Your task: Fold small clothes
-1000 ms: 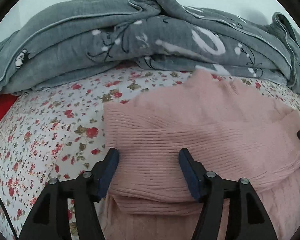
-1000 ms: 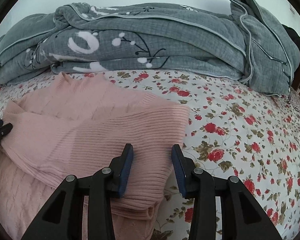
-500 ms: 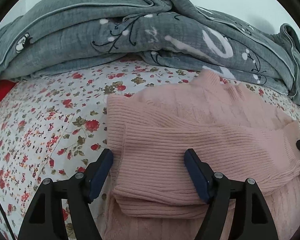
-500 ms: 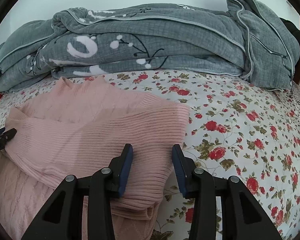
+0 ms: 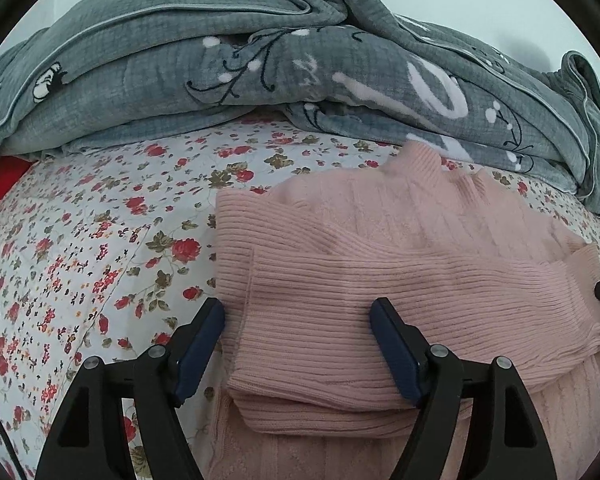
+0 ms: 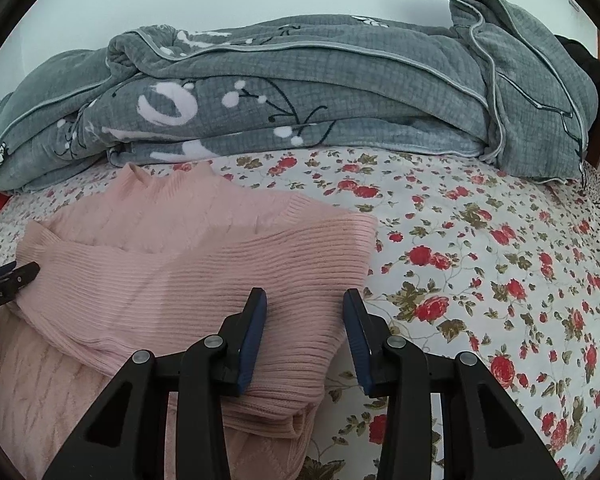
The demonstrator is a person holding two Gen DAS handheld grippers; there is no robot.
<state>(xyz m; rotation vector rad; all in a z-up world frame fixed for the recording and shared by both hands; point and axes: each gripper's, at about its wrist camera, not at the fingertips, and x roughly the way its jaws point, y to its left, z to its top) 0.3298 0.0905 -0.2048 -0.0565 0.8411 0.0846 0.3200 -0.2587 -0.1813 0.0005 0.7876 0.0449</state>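
**Pink knit sweater, partly folded, on floral bed; two hand-held grippers over it**

Item 1. Pink ribbed sweater: lies flat on the bed, filling the centre and lower right of the left wrist view and the left half and lower centre of the right wrist view. Both ribbed sleeves are laid across the cable-knit body; the collar points toward the top of the frame, close to the blanket.

Item 2. Left gripper: bottom centre of its own view, jaws spread wide and released. The folded sleeve edge lies between the blue pads without being pinched; one finger stands over the bedsheet, the other over the knit. Its tip also shows at the left edge of the right wrist view, beside the sweater's edge.

Item 3. Right gripper: bottom centre of its view, jaws partly apart, not clamped. The left pad sits over the ribbed sleeve, the right pad over the sheet just past the sleeve's edge.

Item 4. Floral bedsheet: white, red roses, beneath everything.

Item 5. Grey blanket: heaped across the upper frame, behind the sweater.

Item 6. Red fabric: left edge, partly under the blanket.
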